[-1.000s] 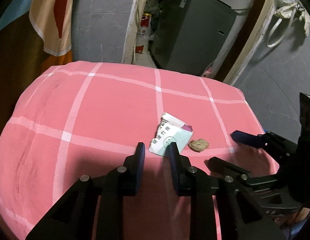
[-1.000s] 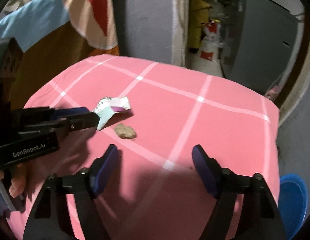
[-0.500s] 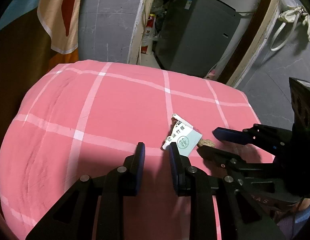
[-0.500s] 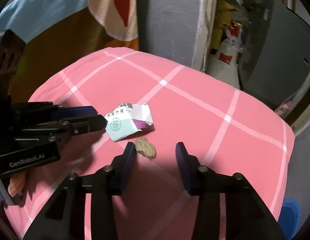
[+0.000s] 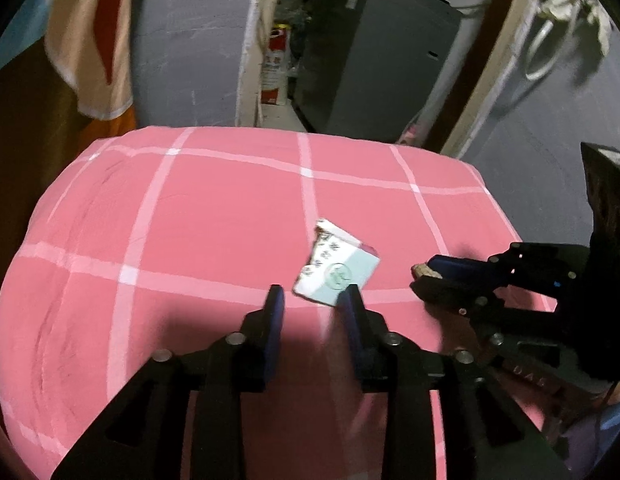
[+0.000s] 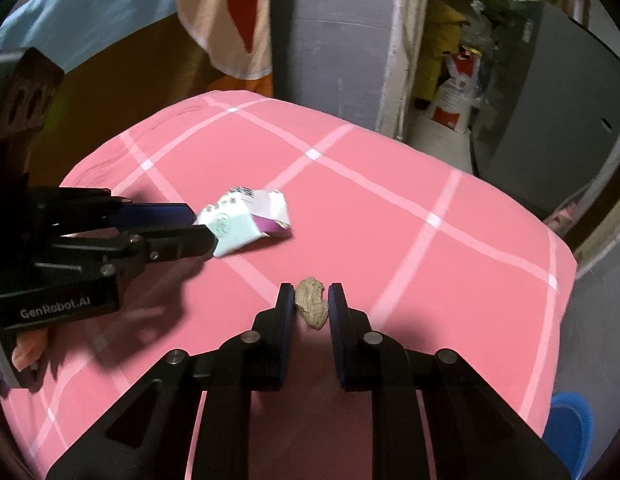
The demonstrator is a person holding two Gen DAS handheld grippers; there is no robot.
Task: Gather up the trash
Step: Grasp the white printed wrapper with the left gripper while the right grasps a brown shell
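1. My right gripper (image 6: 308, 304) is low over the pink checked cloth (image 6: 410, 264), with its two fingers drawn in close on either side of a small brown crumpled scrap (image 6: 310, 307). The scrap sits right between the pads; the left pad looks to touch it, but I cannot tell whether the right one does, so I cannot say the grip is closed on it.

2. From my left camera, the same right gripper (image 5: 424, 280) comes in from the right edge, and the brown scrap (image 5: 422, 270) shows only as a sliver at its tips.

3. My left gripper (image 5: 314, 300) has its fingers apart with a clear gap, holding nothing. The crumpled white and mint paper box (image 5: 336, 268) lies on the cloth just ahead of the tips — its near edge is partly hidden behind the right finger.

4. In the right camera, the left gripper (image 6: 197, 228) reaches in from the left, its tips right at the box (image 6: 245, 226); whether they touch it I cannot tell. The box and the scrap lie near each other, apart.

5. Around the covered surface — a grey cabinet (image 5: 374, 52) stands beyond the far edge, a striped towel (image 6: 229, 20) hangs at the back left, and a blue bin (image 6: 572, 432) sits on the floor at the lower right.
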